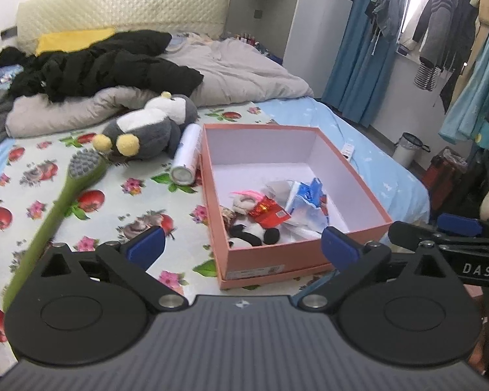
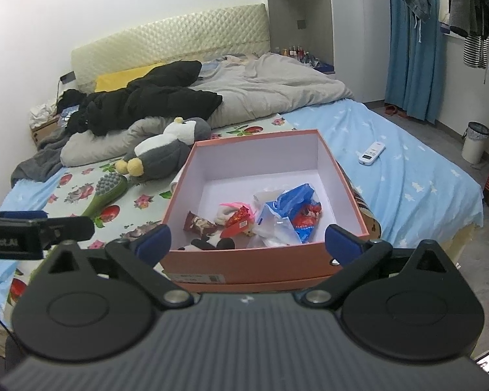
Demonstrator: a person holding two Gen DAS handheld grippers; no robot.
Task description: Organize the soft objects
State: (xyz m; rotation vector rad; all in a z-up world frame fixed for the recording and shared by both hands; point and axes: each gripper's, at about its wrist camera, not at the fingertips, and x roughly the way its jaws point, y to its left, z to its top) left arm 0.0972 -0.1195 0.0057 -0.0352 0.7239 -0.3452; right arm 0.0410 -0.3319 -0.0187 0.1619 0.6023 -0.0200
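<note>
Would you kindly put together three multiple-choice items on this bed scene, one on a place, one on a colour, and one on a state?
1. Where does the grey and white plush penguin lie?
A. inside the box
B. on the floral sheet beside the box
C. on the floor

2. What colour is the outside of the open box?
A. salmon pink
B. dark green
C. black

3. How does the left claw stand?
A. shut on the green brush
B. shut on a snack packet
C. open and holding nothing

Answers:
1 B, the penguin rests on the floral sheet to the left of the box, outside its walls.
2 A, the box walls are salmon pink with a white inside.
3 C, its blue fingertips stand wide apart with nothing between them; the green brush lies on the sheet.
</note>
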